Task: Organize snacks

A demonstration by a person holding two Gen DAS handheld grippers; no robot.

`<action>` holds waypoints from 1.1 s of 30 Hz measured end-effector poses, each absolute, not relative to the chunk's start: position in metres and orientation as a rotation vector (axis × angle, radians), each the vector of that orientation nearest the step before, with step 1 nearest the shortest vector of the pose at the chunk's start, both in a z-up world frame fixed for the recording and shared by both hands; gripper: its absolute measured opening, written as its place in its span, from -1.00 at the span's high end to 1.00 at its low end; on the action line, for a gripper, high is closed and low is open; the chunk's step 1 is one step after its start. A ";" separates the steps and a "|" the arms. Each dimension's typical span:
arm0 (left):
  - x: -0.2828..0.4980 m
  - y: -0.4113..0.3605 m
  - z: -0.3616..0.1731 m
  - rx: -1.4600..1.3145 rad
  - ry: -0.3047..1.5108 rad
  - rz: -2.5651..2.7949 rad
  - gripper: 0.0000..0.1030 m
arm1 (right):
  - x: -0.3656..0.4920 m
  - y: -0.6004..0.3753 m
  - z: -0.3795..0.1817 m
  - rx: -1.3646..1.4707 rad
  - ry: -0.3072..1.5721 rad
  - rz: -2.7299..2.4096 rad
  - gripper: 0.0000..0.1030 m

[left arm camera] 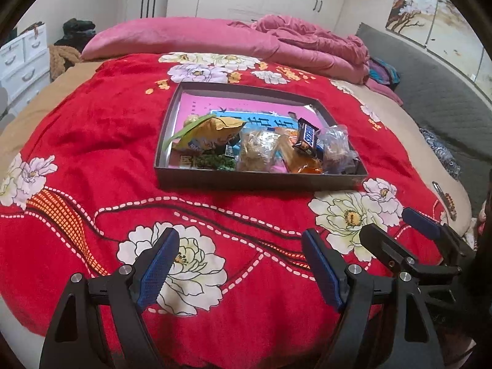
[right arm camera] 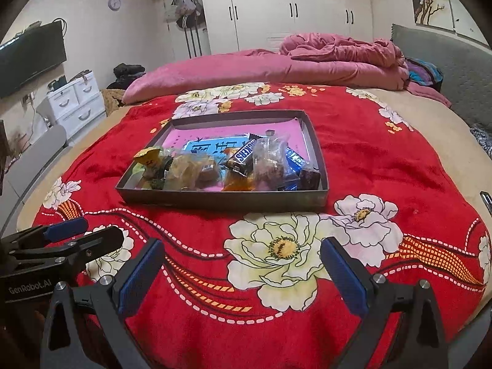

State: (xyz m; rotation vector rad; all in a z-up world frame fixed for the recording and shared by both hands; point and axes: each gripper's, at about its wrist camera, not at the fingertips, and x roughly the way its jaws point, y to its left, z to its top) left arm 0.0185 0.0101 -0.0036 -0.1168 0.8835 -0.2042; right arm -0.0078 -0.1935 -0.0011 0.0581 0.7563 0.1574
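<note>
- While both tongs hang over the near edge of the bed, the snacks lie heaped in a shallow dark cardboard box lid [left arm camera: 261,181] resting mid-bed on a red plush blanket printed with pale flowers [left arm camera: 92,141].
- Left tongs [left arm camera: 240,264]: spread wide, nothing between the blue pads. Right tongs [right arm camera: 243,273]: likewise released and empty.
- Contents, crowded against the lid's near wall: a crumpled yellow-and-green foil bag [left arm camera: 206,135] toward the left corner; a clear packet of pale dried pieces [left arm camera: 258,150]; an orange-filled clear wrapper [left arm camera: 304,163]; a dark brown Snickers bar [right arm camera: 243,156] propped on the heap; a knotted clear plastic bag [right arm camera: 269,160]; a small dark block [right arm camera: 310,178] in the near right corner.
- Handling, judged: all items appear light; film wrappers are probably slippery and yielding, best pinched at a crimped seam or knot. The bar looks stiff enough to take across its width. Crisp contents may crush under a hard squeeze.
- The lid's far half shows bare pink lining.
</note>
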 end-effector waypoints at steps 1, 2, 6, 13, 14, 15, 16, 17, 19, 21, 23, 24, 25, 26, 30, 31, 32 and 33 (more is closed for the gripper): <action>0.019 0.009 -0.004 -0.112 0.885 -0.202 -0.60 | -0.007 -0.194 -0.002 0.059 0.758 0.159 -0.98; 0.019 0.009 -0.004 -0.108 0.886 -0.200 -0.60 | -0.007 -0.194 -0.002 0.060 0.761 0.160 -0.98; 0.021 0.011 -0.006 -0.098 0.891 -0.179 -0.60 | -0.005 -0.196 -0.004 0.066 0.768 0.162 -0.98; 0.023 0.012 -0.007 -0.091 0.894 -0.163 -0.60 | -0.003 -0.199 -0.006 0.079 0.772 0.155 -0.98; 0.023 0.012 -0.007 -0.091 0.893 -0.163 -0.60 | -0.003 -0.200 -0.007 0.078 0.773 0.155 -0.98; 0.023 0.012 -0.007 -0.092 0.892 -0.164 -0.60 | -0.003 -0.199 -0.007 0.077 0.772 0.154 -0.98; 0.023 0.012 -0.007 -0.090 0.891 -0.165 -0.60 | -0.003 -0.200 -0.007 0.078 0.771 0.156 -0.98; 0.023 0.011 -0.007 -0.089 0.890 -0.167 -0.60 | -0.003 -0.200 -0.007 0.078 0.772 0.155 -0.98; 0.023 0.011 -0.006 -0.088 0.887 -0.170 -0.60 | -0.003 -0.200 -0.007 0.079 0.770 0.152 -0.98; 0.023 0.011 -0.006 -0.089 0.887 -0.172 -0.60 | -0.003 -0.201 -0.007 0.082 0.770 0.149 -0.98; 0.023 0.011 -0.006 -0.089 0.887 -0.171 -0.60 | -0.003 -0.202 -0.007 0.084 0.771 0.146 -0.98; 0.023 0.011 -0.006 -0.090 0.887 -0.172 -0.60 | -0.003 -0.202 -0.007 0.084 0.771 0.145 -0.98; 0.023 0.012 -0.006 -0.092 0.886 -0.171 -0.60 | -0.003 -0.202 -0.007 0.084 0.771 0.145 -0.98; 0.022 0.012 -0.005 -0.094 0.885 -0.171 -0.60 | -0.003 -0.202 -0.007 0.084 0.771 0.145 -0.98; 0.021 0.012 -0.004 -0.094 0.879 -0.177 -0.60 | -0.003 -0.202 -0.007 0.085 0.772 0.144 -0.98; 0.020 0.012 -0.003 -0.093 0.874 -0.181 -0.60 | -0.003 -0.203 -0.007 0.085 0.772 0.142 -0.98; 0.020 0.012 -0.002 -0.091 0.870 -0.184 -0.60 | -0.003 -0.203 -0.007 0.086 0.772 0.141 -0.98; 0.019 0.011 -0.001 -0.086 0.862 -0.189 -0.60 | -0.003 -0.203 -0.007 0.087 0.773 0.140 -0.98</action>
